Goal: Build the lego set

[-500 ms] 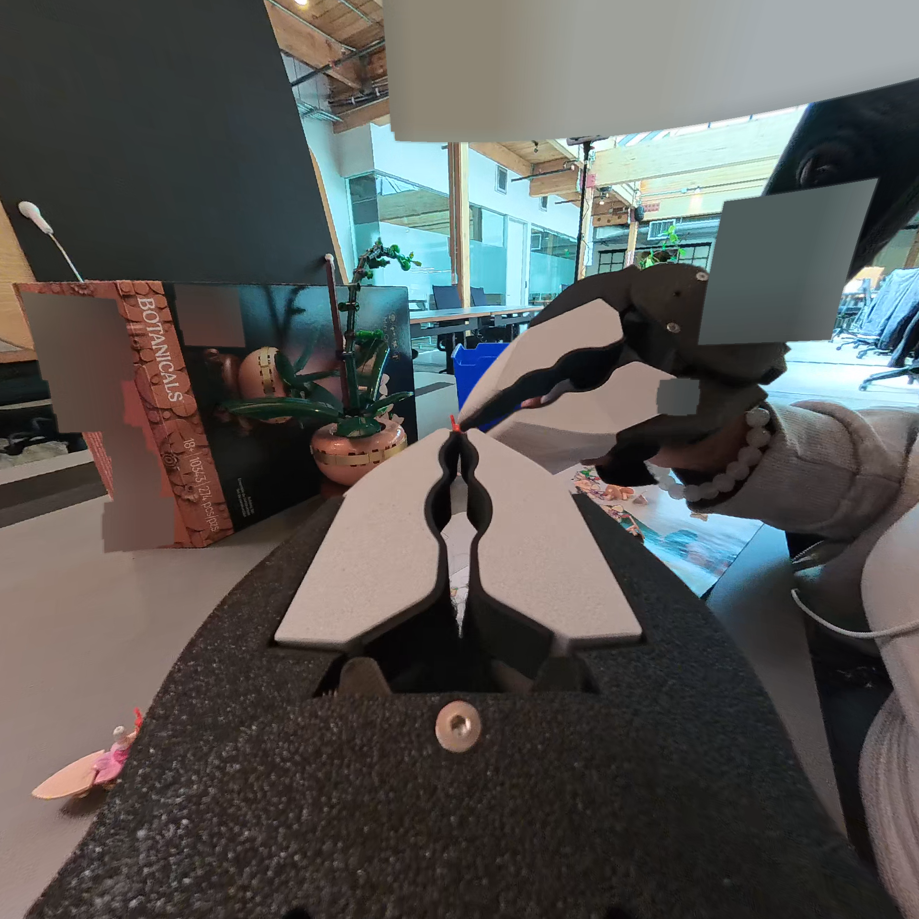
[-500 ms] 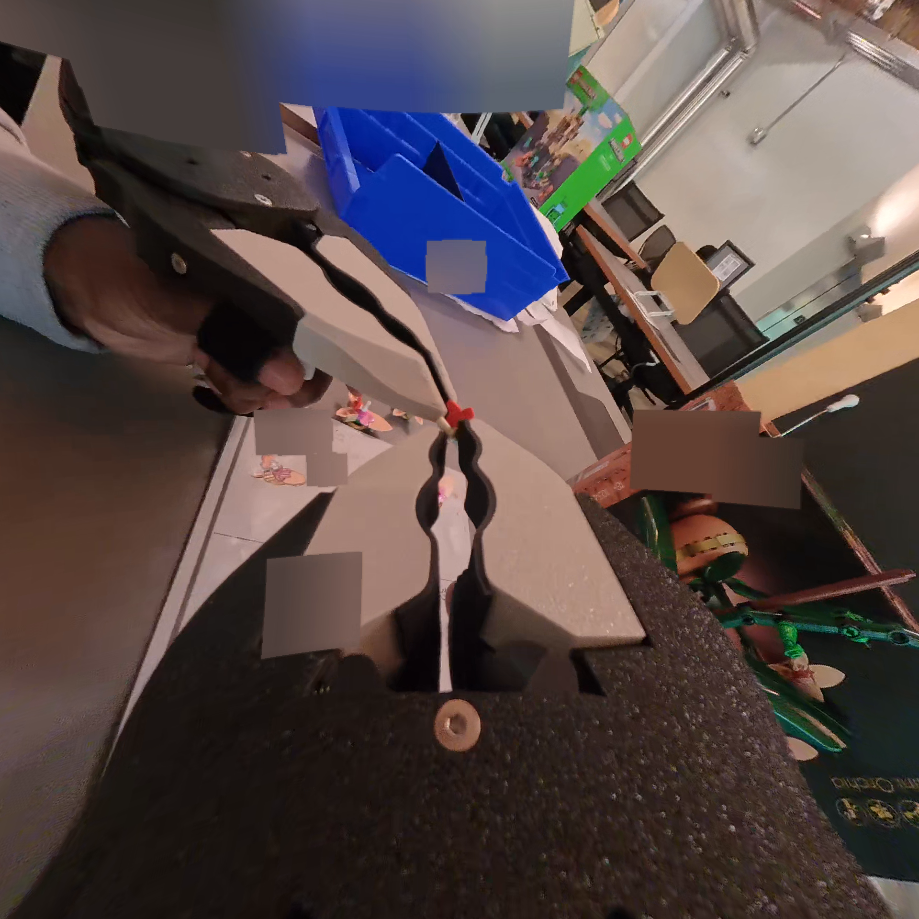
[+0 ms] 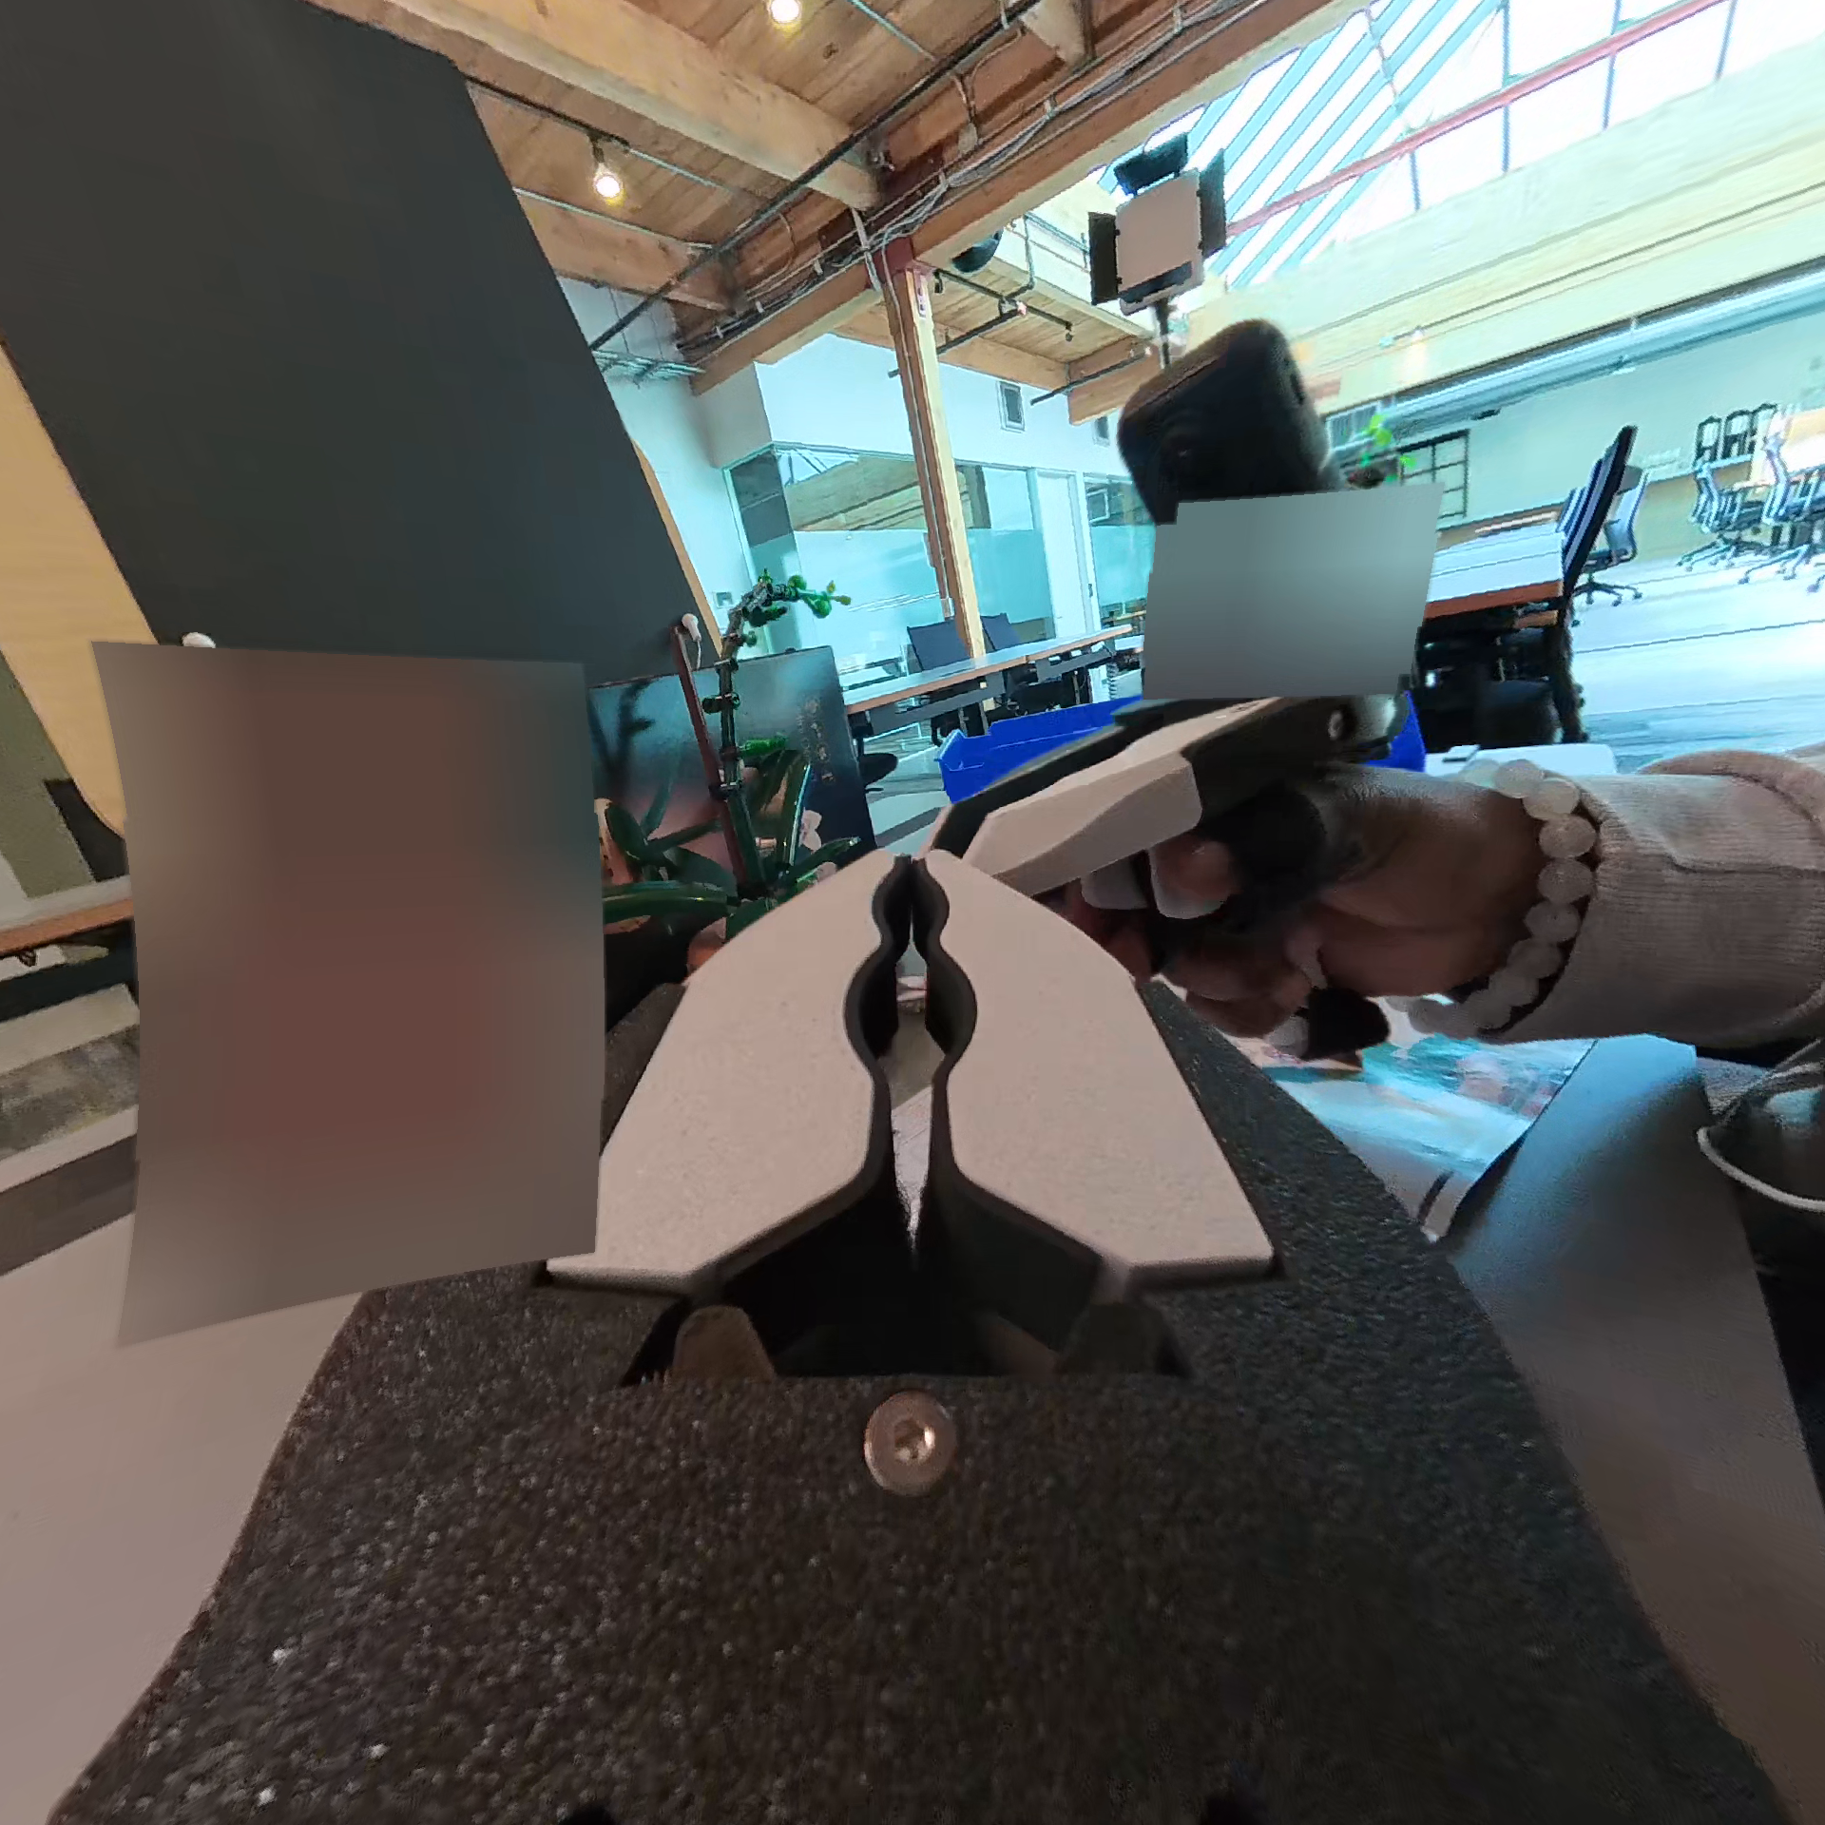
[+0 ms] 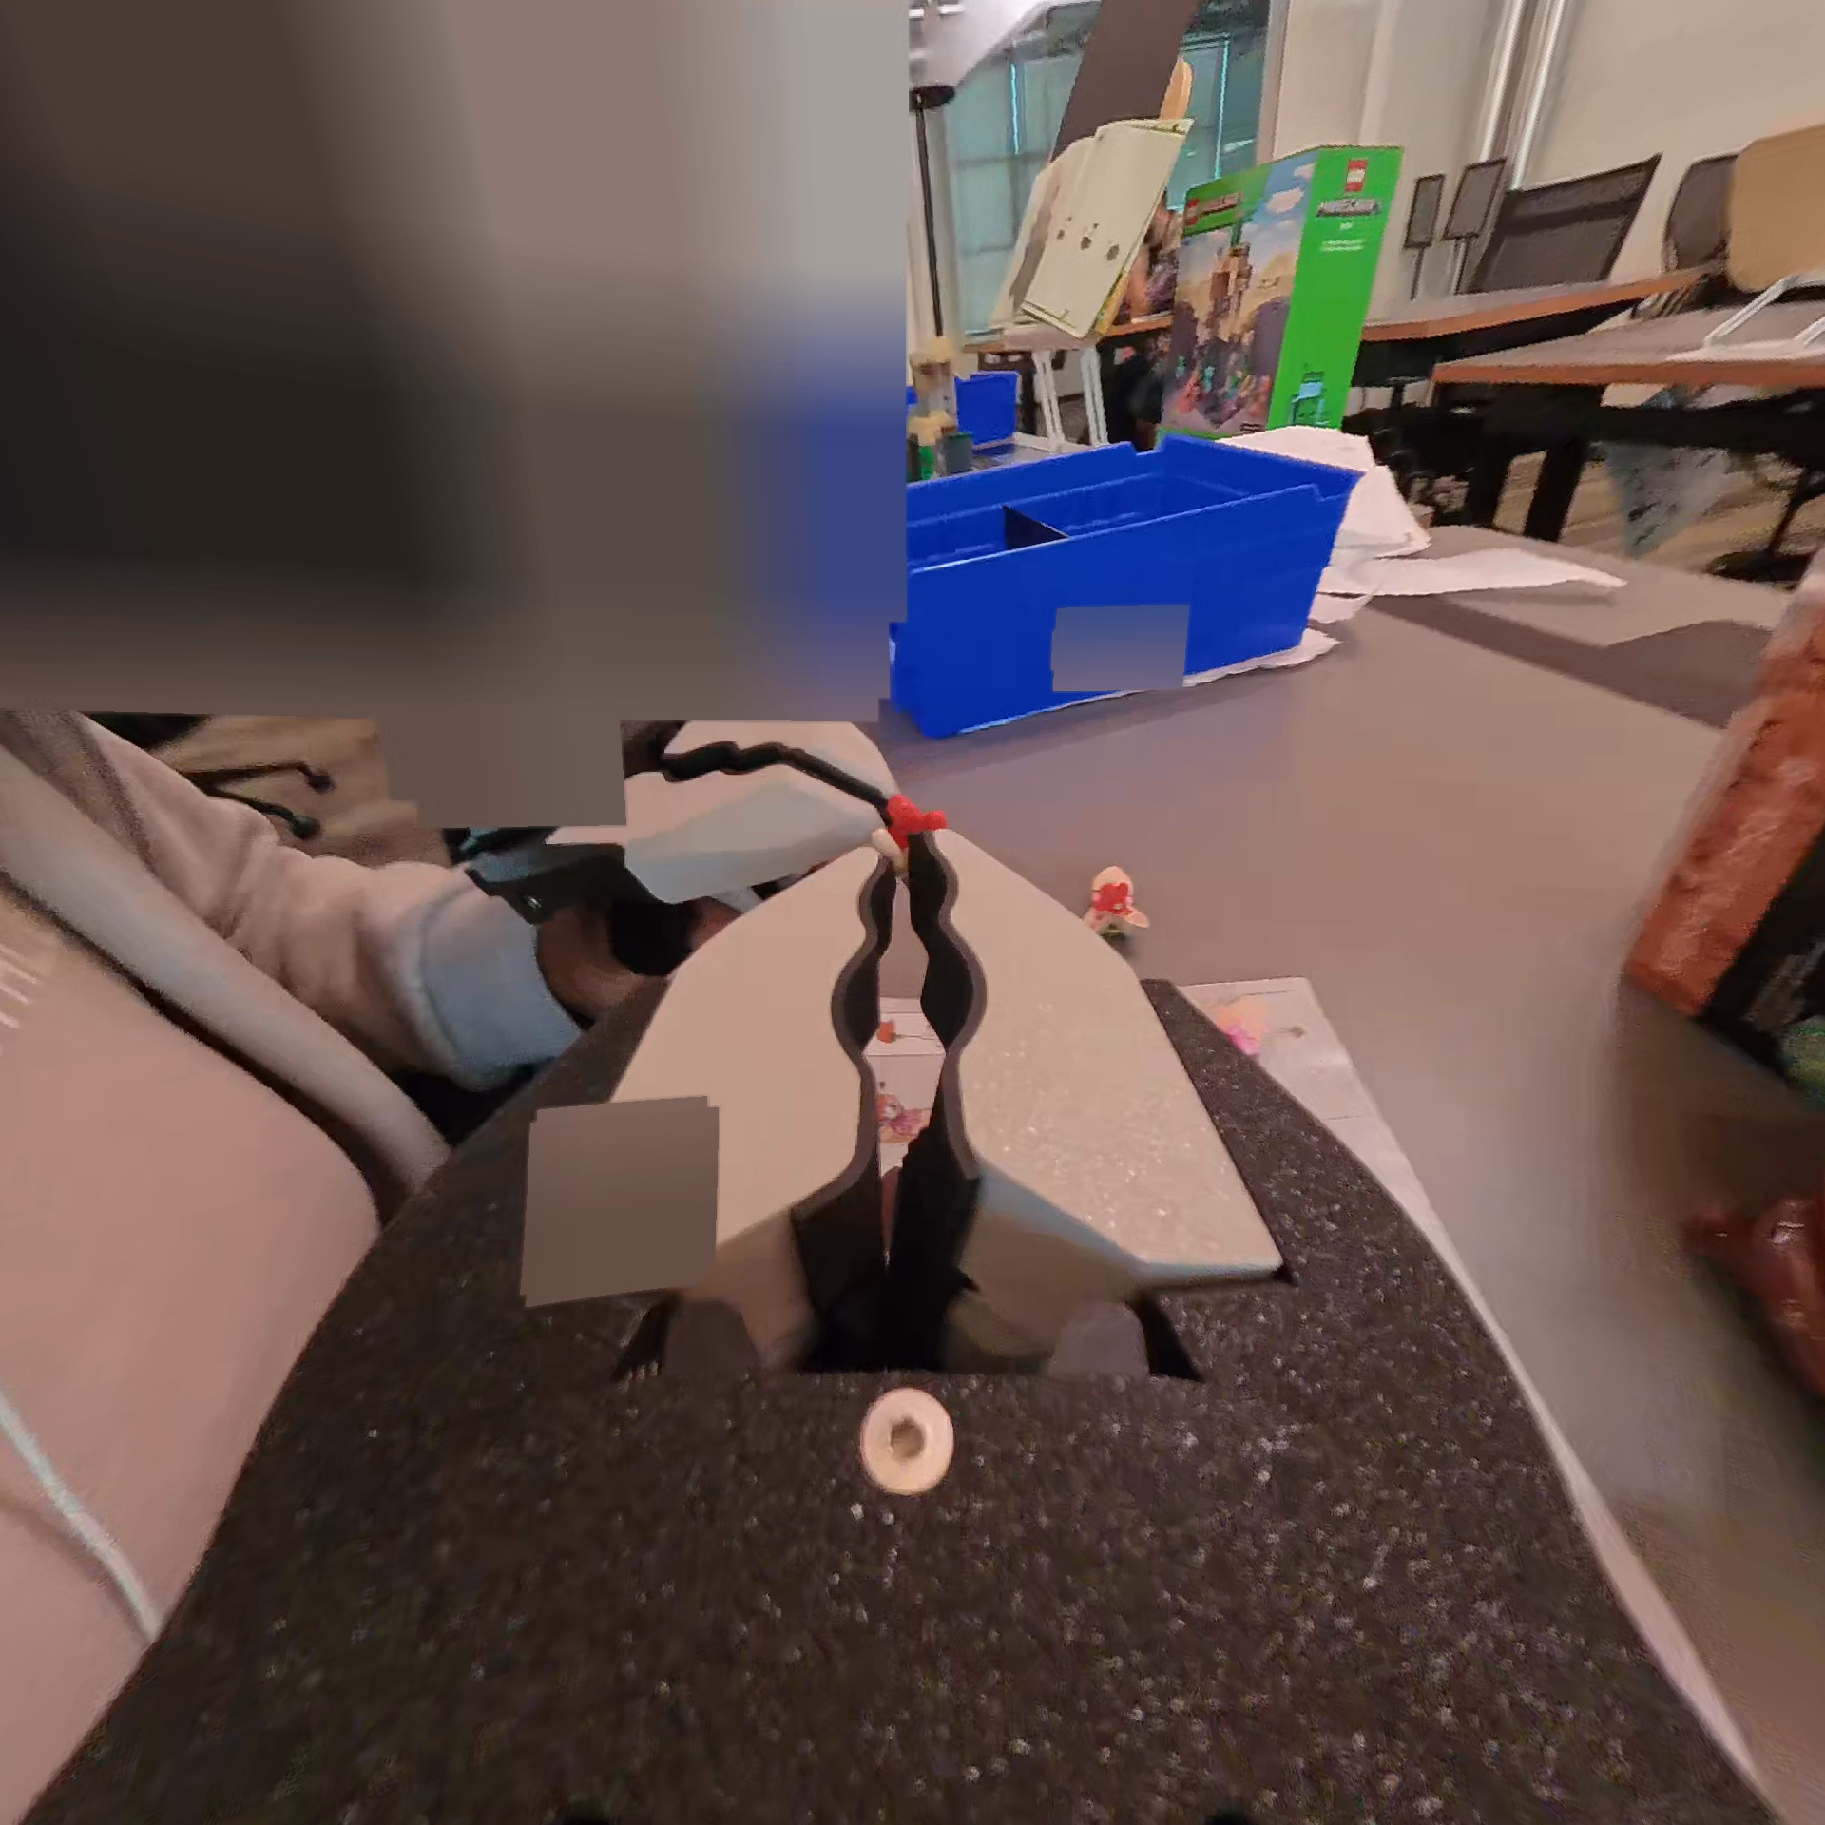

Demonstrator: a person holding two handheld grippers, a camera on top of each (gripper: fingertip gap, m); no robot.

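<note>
Lego piece (image 4: 913, 818), small and red, sits in the air above the grey table (image 4: 1383, 839), exactly where the tips of the two grippers meet. The right gripper (image 4: 904, 864) has its tips pressed together on a small white part (image 4: 886, 841) that joins the red piece. The left gripper (image 3: 909, 869) also has its tips pressed together, but I cannot tell from the pictures if it pinches the piece or only touches it. A hand (image 3: 1313, 918) with a white bead bracelet (image 3: 1550, 889) holds the right gripper. Behind stand a green lego plant (image 3: 751, 790) in front of a dark box, and a blue bin (image 4: 1116, 583). A small lego flower (image 4: 1114, 897) lies on the table near the tips.
</note>
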